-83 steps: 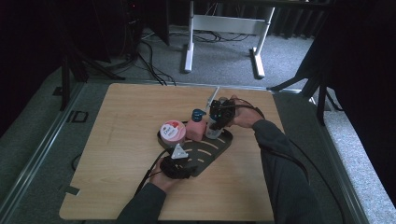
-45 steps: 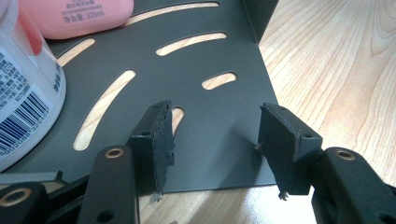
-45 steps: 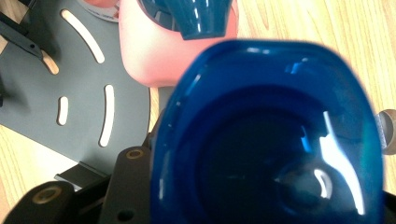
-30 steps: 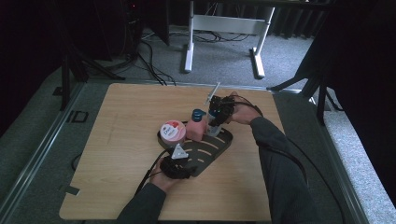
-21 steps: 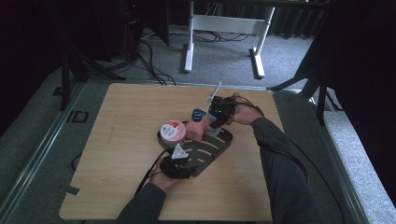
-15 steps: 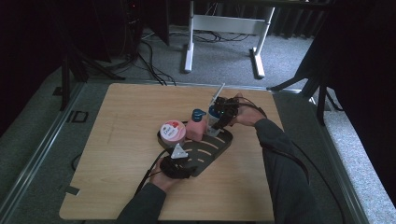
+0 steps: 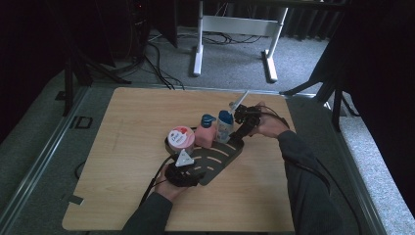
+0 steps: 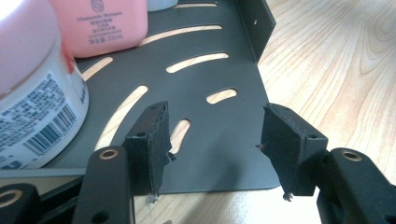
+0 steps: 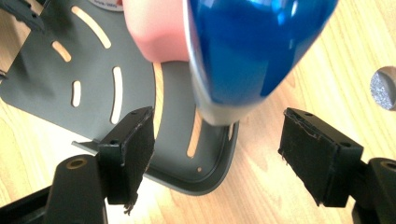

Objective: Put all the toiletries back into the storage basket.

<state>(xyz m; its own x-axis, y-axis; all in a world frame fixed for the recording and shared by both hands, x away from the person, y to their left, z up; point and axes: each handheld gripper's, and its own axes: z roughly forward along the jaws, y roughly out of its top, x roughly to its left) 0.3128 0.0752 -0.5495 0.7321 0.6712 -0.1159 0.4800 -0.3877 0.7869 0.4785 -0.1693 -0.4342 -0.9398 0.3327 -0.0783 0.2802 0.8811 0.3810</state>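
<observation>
Step, by my reading: loading bottles onto dark slotted tray (image 7: 222,159) at tabletop (image 7: 127,122) centre; blue-capped bottle (image 7: 225,125) just set on tray's far end beside pink bottle (image 7: 205,132) and white jar (image 7: 180,138).

Left gripper (image 8: 212,144): jaws part-open, straddling tray's near edge, not pressing.

Right gripper (image 9: 217,154): jaws have just been opening, blue-capped bottle between them, pads clear — released. Next: back right gripper off without tipping bottle.

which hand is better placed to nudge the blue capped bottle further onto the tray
Right. The right gripper sits just beside the blue-capped bottle, its jaws open and just widened, with the bottle's cap close ahead. The left gripper is at the dark slotted tray's near end, away from the bottle.
</observation>
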